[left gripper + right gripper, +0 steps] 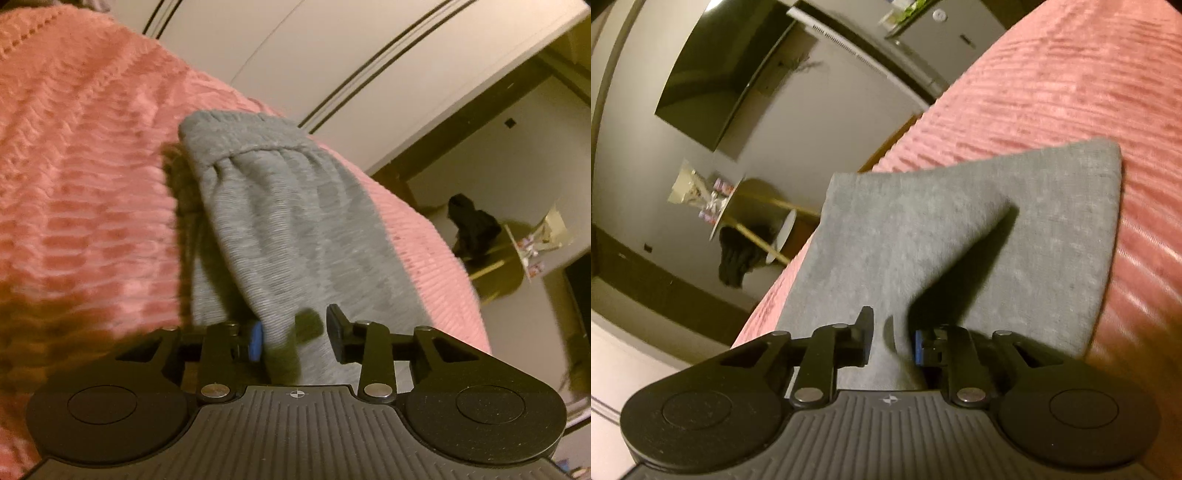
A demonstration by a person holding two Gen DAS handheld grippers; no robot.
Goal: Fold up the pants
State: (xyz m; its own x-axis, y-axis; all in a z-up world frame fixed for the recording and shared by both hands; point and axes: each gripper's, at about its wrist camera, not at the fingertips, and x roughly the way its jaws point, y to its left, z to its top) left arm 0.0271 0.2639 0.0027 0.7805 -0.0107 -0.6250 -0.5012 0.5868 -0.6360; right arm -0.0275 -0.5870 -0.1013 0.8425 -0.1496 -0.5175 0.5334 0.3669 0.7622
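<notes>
Grey sweatpants (295,229) lie on a pink ribbed bedspread (81,155). In the left wrist view the elastic waistband (240,133) is at the far end, and the cloth rises toward my left gripper (295,328), whose fingers stand apart with grey cloth between them. In the right wrist view a folded flat part of the pants (960,236) lies on the bedspread (1071,92), and a raised fold of cloth runs up into my right gripper (892,336), pinched between the two fingers.
The bed's edge drops off at the right in the left wrist view and at the left in the right wrist view. Beyond it stand a small round table (753,210), a dark garment (738,258), a wall-mounted TV (716,74) and white wardrobe doors (332,48).
</notes>
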